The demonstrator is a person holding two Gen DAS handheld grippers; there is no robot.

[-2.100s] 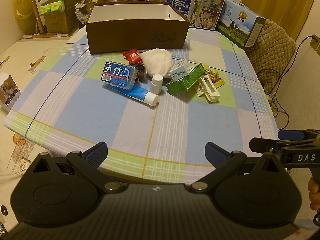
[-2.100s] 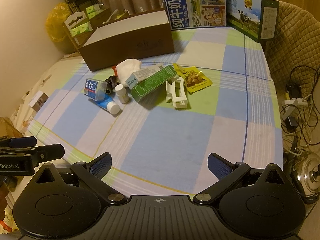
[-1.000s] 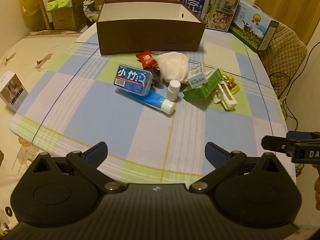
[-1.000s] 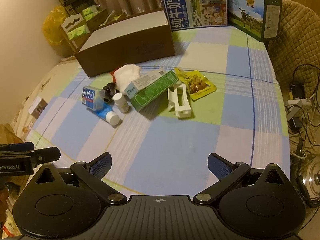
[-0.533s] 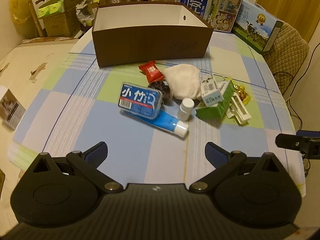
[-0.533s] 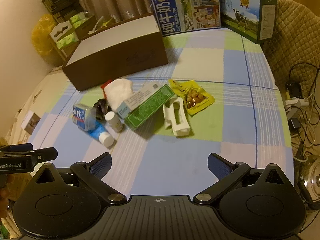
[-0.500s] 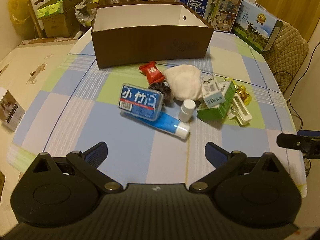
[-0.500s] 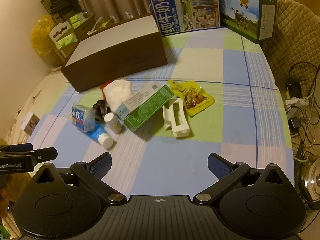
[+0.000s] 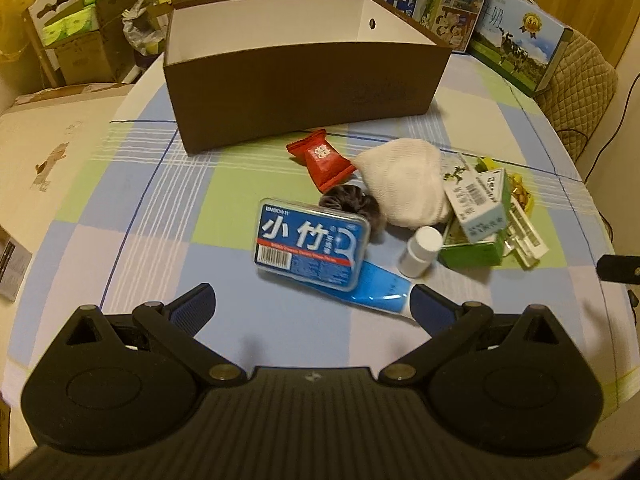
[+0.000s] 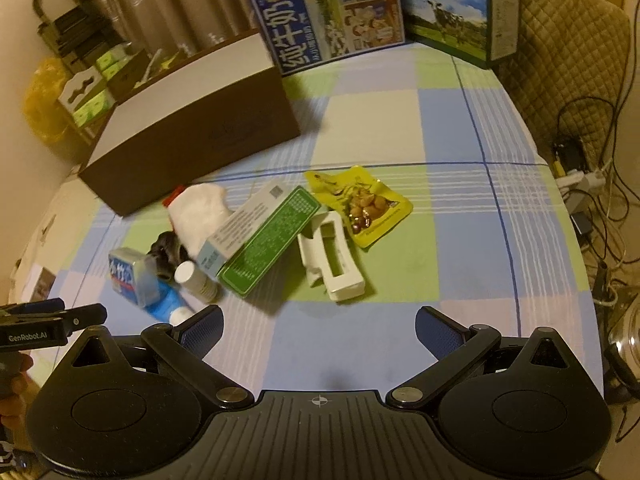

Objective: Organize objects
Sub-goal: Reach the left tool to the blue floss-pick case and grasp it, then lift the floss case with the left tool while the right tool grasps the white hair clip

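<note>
A lived-in home room. The tabletop [image 9: 160, 240] wears a checked blue, green and white cloth, with milk cartons [image 10: 328, 12] standing along its far edge. Curtains [image 10: 168, 4] hang behind them. A quilted chair [image 10: 560, 52] sits off the far right corner, cables and a power strip [image 10: 580, 178] trail on the floor by the right edge, and cardboard boxes of tissue packs [image 9: 76, 20] are stacked beyond the far left corner.

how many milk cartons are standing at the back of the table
2: a blue milk carton behind the brown box, and a second with a cow picture to its right. More may be hidden behind them.
</note>
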